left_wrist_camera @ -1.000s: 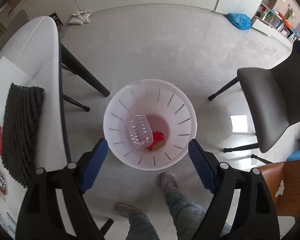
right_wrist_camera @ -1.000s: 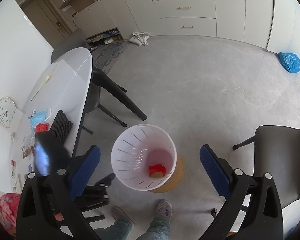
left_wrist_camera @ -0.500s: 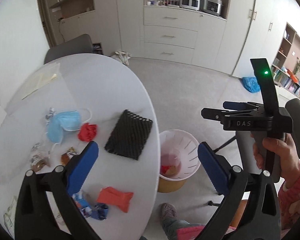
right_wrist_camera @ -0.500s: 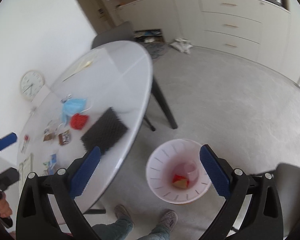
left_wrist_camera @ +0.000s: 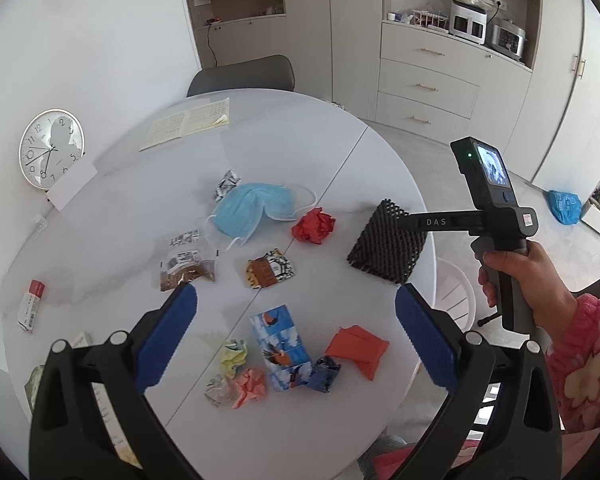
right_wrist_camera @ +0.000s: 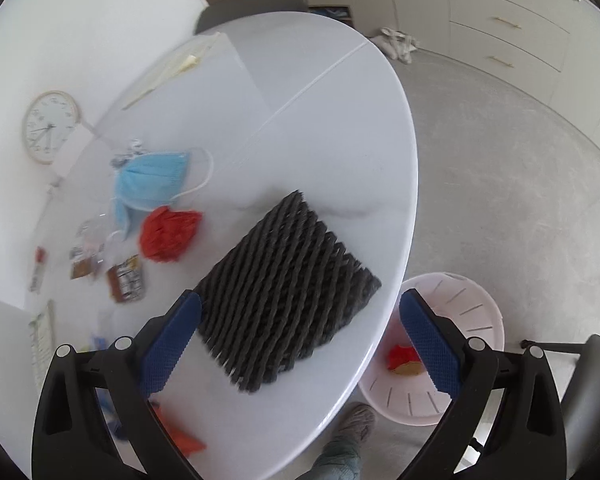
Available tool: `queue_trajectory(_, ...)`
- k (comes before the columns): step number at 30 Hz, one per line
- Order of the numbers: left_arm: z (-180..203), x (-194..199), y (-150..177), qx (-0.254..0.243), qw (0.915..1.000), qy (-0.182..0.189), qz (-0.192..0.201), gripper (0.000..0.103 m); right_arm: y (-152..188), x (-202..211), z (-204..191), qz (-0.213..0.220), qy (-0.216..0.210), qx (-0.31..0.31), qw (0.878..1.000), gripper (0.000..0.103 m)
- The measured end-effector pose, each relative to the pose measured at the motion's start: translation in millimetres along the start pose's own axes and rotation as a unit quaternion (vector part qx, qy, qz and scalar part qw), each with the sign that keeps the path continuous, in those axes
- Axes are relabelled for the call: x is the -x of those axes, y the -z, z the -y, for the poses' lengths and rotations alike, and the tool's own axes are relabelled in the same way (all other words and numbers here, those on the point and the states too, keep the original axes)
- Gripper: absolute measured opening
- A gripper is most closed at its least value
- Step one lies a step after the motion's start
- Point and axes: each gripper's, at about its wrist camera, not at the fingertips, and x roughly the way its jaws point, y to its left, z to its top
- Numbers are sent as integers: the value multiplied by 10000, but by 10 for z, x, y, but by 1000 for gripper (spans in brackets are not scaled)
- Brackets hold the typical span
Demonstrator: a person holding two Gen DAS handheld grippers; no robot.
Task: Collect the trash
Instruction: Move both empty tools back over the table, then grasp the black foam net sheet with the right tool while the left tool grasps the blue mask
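We hold the left gripper [left_wrist_camera: 296,312] spread wide and empty over the desk [left_wrist_camera: 100,248]; the right gripper [right_wrist_camera: 300,332], just narrowing, straddles one black foam net [right_wrist_camera: 284,300]; one blue mask [left_wrist_camera: 252,210]; one white bin [right_wrist_camera: 456,312] beside the desk.

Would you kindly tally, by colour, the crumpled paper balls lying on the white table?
Red crumpled paper ball: 1
Yellow crumpled paper ball: 1
Pink crumpled paper ball: 1
White crumpled paper ball: 1
Total: 4
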Motion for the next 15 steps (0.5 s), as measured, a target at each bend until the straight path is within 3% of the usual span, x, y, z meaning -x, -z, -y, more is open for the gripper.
queue_trajectory(6, -404, -134, 39, -70, 9998, -141, -138, 95, -69, -102, -106, 47, 549, -714, 9959, 93)
queue_trajectory(13, -808, -482, -126, -253, 9996, 108, 33, 95, 196, -88, -49, 27, 956, -1690, 9810, 93)
queue_trajectory(15, -850, -654, -205, -576, 9983, 56, 109, 95, 236, -142, -70, -15, 964, -1794, 9790, 83)
